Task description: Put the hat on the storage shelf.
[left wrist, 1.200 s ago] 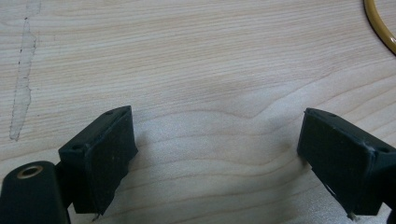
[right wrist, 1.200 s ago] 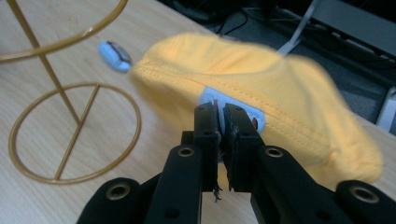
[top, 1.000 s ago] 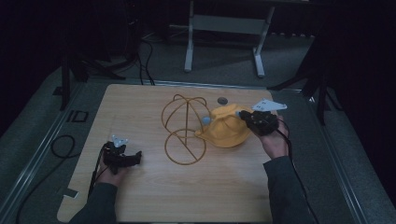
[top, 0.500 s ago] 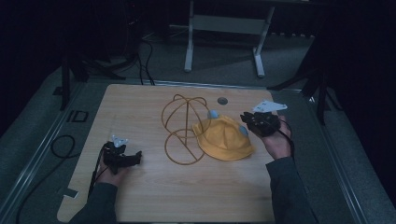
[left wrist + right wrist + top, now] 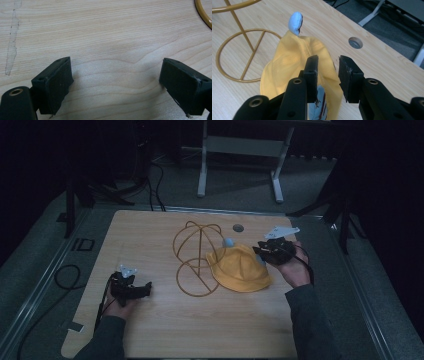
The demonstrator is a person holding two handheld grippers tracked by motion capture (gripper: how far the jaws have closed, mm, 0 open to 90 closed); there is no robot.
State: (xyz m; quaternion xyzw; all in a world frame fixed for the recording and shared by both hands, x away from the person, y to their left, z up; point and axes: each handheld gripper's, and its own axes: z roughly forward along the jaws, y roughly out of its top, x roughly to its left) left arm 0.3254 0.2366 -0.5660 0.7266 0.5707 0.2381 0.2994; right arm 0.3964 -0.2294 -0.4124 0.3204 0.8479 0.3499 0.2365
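While the person's two hands rest at opposite sides of the wooden tabletop (image 5: 165, 330), the high view shows a yellow hat (image 5: 240, 268) lying flat right of the tabletop's centre, its brim touching the ring base of a gold wire hat stand (image 5: 198, 257). A pale blue pom-pom (image 5: 229, 242) sits at the hat's far edge. The right gripper (image 5: 262, 255) hovers at the hat's right brim, near the tabletop's right edge, with a grey three-cornered plate on top. The left gripper (image 5: 145, 289) lies low near the left edge, well apart from hat and stand. A round cable hole (image 5: 238, 227) marks the far edge.

In the left gripper view, the left gripper (image 5: 115, 82) stands released, jaws wide apart over bare wood, nothing between them; an arc of the stand's ring (image 5: 203, 13) shows at the upper right corner.

In the right gripper view, the right gripper (image 5: 327, 72) has just been opening, and its jaws stand parted with only a gap between them, pressing on nothing. The hat (image 5: 289, 67) lies just below and beyond the jaws, a light blue lining patch (image 5: 318, 105) showing by the left jaw, the pom-pom (image 5: 295, 22) at its far end beside the stand (image 5: 242, 50). The cable hole (image 5: 355, 42) lies beyond, to the right. No readable writing or brand shows anywhere.
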